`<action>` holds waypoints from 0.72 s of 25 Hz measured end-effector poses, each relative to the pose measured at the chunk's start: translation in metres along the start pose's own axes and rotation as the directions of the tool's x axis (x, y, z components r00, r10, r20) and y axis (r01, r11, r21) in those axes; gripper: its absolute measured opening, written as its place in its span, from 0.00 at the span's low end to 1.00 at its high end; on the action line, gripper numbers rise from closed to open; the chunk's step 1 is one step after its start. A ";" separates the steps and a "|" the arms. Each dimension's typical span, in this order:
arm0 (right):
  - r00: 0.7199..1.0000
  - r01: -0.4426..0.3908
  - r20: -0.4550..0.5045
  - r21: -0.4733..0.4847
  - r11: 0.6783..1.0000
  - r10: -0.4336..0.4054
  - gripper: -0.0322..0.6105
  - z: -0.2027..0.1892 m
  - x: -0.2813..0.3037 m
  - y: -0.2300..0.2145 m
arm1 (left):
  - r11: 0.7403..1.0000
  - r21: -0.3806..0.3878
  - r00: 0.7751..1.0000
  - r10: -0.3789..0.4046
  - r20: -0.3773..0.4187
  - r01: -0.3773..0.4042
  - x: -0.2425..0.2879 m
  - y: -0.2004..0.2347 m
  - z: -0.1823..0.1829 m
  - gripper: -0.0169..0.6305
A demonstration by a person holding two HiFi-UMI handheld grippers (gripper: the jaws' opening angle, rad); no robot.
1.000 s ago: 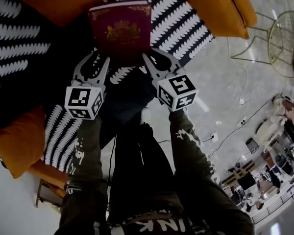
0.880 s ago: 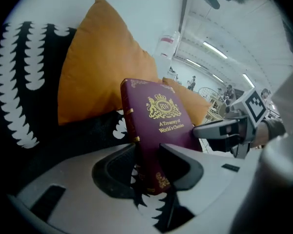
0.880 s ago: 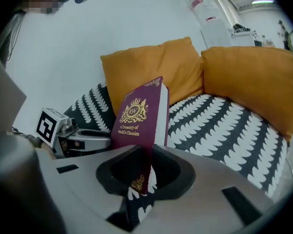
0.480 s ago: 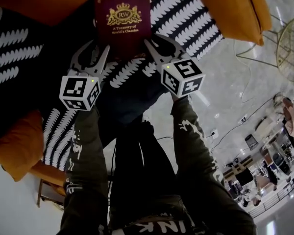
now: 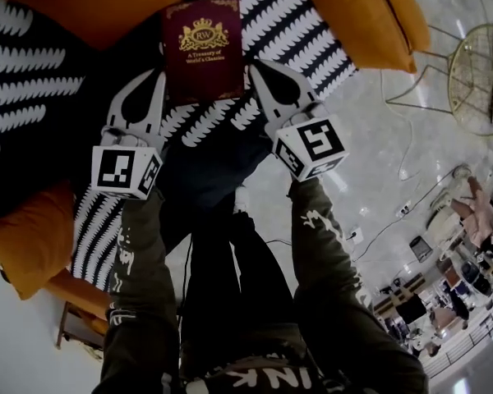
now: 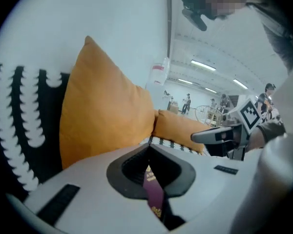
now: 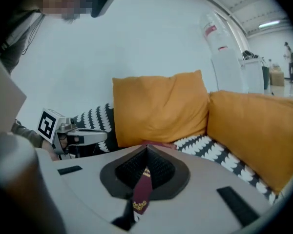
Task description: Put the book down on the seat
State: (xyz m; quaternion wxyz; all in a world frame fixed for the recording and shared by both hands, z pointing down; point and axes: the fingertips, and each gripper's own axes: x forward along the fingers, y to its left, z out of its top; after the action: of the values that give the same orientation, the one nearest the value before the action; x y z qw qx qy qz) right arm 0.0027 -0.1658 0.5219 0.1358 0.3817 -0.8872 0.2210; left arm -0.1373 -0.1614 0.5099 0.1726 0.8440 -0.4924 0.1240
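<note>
A maroon book [image 5: 202, 49] with a gold crest lies cover-up on the black-and-white patterned seat [image 5: 300, 31], in front of the orange back cushions. My left gripper [image 5: 158, 76] is shut, and its tip sits at the book's lower left edge. The right gripper [image 5: 255, 68] is also shut, its tip against the lower right edge. In the left gripper view the jaws [image 6: 149, 149] meet, and a thin maroon strip of the book [image 6: 154, 195] shows in the slit. The right gripper view shows the same: closed jaws [image 7: 146, 149] and a maroon strip [image 7: 141, 188].
Orange cushions [image 5: 370, 11] line the sofa's back, and another [image 5: 29, 236] lies at the lower left. A gold wire chair [image 5: 481, 72] stands on the shiny floor to the right, with cables nearby. The person's legs [image 5: 230, 302] fill the lower middle.
The left gripper's jaws, spread wide in the earlier frames, have closed. The book looks steadier and sits a little lower between the two tips.
</note>
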 end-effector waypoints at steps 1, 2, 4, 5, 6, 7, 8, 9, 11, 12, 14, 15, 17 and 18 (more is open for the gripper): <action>1.000 0.003 0.027 -0.024 1.000 -0.003 0.06 0.020 -0.010 0.009 | 1.000 0.021 1.000 0.005 0.029 -0.005 -0.012 -0.003 0.022 0.03; 0.998 0.006 0.056 -0.046 0.999 -0.004 0.06 0.041 -0.023 0.017 | 0.999 0.040 0.998 0.008 0.058 -0.010 -0.025 -0.008 0.045 0.03; 0.993 0.013 0.118 -0.090 0.996 -0.002 0.06 0.086 -0.055 0.034 | 0.998 0.063 0.993 0.010 0.121 -0.018 -0.052 -0.025 0.095 0.03; 0.988 0.018 0.152 -0.115 0.993 0.000 0.06 0.109 -0.074 0.043 | 0.997 0.073 0.988 0.009 0.157 -0.021 -0.066 -0.035 0.120 0.03; 0.982 0.025 0.187 -0.142 0.990 0.003 0.06 0.133 -0.094 0.052 | 0.996 0.088 0.981 0.007 0.194 -0.024 -0.080 -0.047 0.147 0.03; 0.975 0.032 0.222 -0.169 0.985 0.007 0.06 0.158 -0.115 0.063 | 0.994 0.106 0.973 0.002 0.231 -0.028 -0.096 -0.061 0.176 0.03; 0.968 0.038 0.253 -0.192 0.981 0.012 0.06 0.182 -0.137 0.076 | 0.992 0.126 0.965 -0.003 0.263 -0.031 -0.114 -0.076 0.204 0.03; 0.961 0.043 0.278 -0.210 0.977 0.018 0.06 0.204 -0.161 0.091 | 0.989 0.144 0.958 -0.009 0.288 -0.034 -0.135 -0.093 0.230 0.03; 0.947 0.048 0.319 -0.234 0.971 0.030 0.06 0.239 -0.211 0.125 | 0.985 0.168 0.947 -0.013 0.321 -0.044 -0.182 -0.128 0.272 0.03; 0.941 0.050 0.336 -0.242 0.969 0.036 0.07 0.252 -0.235 0.142 | 0.983 0.176 0.943 -0.013 0.333 -0.048 -0.207 -0.146 0.288 0.03; 0.931 0.055 0.362 -0.249 0.967 0.041 0.07 0.272 -0.281 0.173 | 0.979 0.198 0.937 -0.017 0.350 -0.056 -0.254 -0.181 0.313 0.03; 0.927 0.055 0.372 -0.252 0.966 0.044 0.07 0.281 -0.300 0.187 | 0.975 0.213 0.934 -0.021 0.357 -0.060 -0.275 -0.197 0.325 0.03; 0.921 0.054 0.386 -0.265 0.963 0.055 0.07 0.296 -0.333 0.214 | 0.970 0.236 0.930 -0.027 0.367 -0.065 -0.311 -0.222 0.343 0.03; 0.919 0.054 0.390 -0.274 0.960 0.060 0.07 0.301 -0.348 0.228 | 0.969 0.239 0.929 -0.029 0.370 -0.065 -0.327 -0.233 0.348 0.03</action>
State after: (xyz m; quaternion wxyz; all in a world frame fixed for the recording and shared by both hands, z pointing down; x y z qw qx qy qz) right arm 0.0461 0.0390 0.0532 0.0064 0.3939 -0.9191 0.0126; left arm -0.0788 0.0587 0.0299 -0.0307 0.8625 -0.5046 0.0245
